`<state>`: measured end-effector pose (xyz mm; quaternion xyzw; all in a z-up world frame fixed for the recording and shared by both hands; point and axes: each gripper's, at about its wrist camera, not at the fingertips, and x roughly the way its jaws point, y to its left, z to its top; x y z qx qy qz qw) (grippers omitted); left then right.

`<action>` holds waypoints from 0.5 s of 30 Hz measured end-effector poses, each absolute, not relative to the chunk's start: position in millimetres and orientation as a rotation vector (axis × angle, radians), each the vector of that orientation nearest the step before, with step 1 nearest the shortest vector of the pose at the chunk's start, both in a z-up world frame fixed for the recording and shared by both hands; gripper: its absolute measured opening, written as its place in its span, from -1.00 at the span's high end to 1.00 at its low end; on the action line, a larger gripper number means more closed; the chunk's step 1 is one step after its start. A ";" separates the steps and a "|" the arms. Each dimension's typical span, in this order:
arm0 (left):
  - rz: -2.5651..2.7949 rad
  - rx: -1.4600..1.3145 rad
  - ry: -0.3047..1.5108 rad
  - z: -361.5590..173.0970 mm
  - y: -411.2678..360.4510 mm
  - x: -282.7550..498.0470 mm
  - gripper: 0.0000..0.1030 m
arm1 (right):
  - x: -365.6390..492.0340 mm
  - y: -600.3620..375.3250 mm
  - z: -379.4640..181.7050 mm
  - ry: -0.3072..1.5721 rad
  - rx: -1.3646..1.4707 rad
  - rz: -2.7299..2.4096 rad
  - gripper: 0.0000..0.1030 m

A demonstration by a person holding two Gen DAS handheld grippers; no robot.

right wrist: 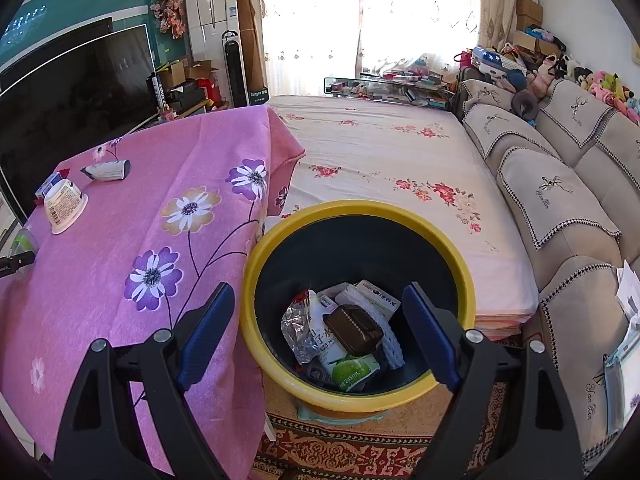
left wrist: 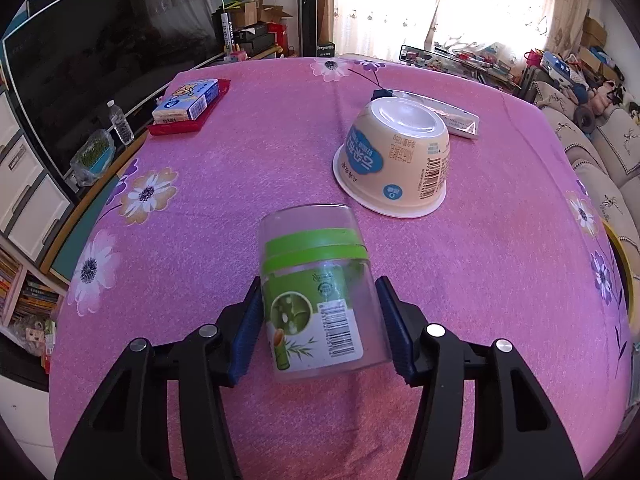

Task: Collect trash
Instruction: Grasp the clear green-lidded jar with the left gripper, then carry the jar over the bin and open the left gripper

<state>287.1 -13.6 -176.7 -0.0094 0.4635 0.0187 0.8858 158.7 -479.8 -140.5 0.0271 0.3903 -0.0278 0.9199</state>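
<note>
1. Step in hand, as I judge it: picking up the clear jar with the green band (left wrist: 316, 292), lying low and centre in the left wrist view on the pink worktop (left wrist: 500, 264).
2. It lies between the left gripper (left wrist: 318, 328) jaws; the left-hand pad touches it, the right-hand pad looks just short, so no grip is certain.
3. Next: squeeze firmly, lift, carry it to the yellow-rimmed bin (right wrist: 280, 232).
4. The right gripper (right wrist: 318, 332) hangs over that bin, jaws wide, holding nothing.

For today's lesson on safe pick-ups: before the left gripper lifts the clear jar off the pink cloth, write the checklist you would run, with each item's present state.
1. Clear jar between left gripper pads: ok.
2. Pads firmly pressing the jar: cannot tell.
3. Upturned cup apart from jar: ok.
4. Right gripper empty, open: ok.
5. Yellow-rimmed bin has room: ok.
6. Jar's green lid secure: cannot tell.
</note>
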 end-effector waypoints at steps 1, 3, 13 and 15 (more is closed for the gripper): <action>0.032 -0.016 0.962 -176.4 -14.1 285.7 -0.01 | 158.4 -480.1 -140.5 0.802 0.056 -0.057 -0.58; 0.016 -0.011 0.957 -174.4 -15.7 282.3 0.00 | 158.2 -479.8 -140.6 0.803 0.057 -0.056 -0.58; -0.083 0.032 0.890 -146.2 -45.8 257.1 0.02 | 156.1 -478.5 -141.5 0.800 0.059 -0.055 -0.58; -0.107 0.045 0.873 -138.3 -56.5 252.6 0.02 | 153.3 -479.1 -142.0 0.798 0.063 -0.055 -0.58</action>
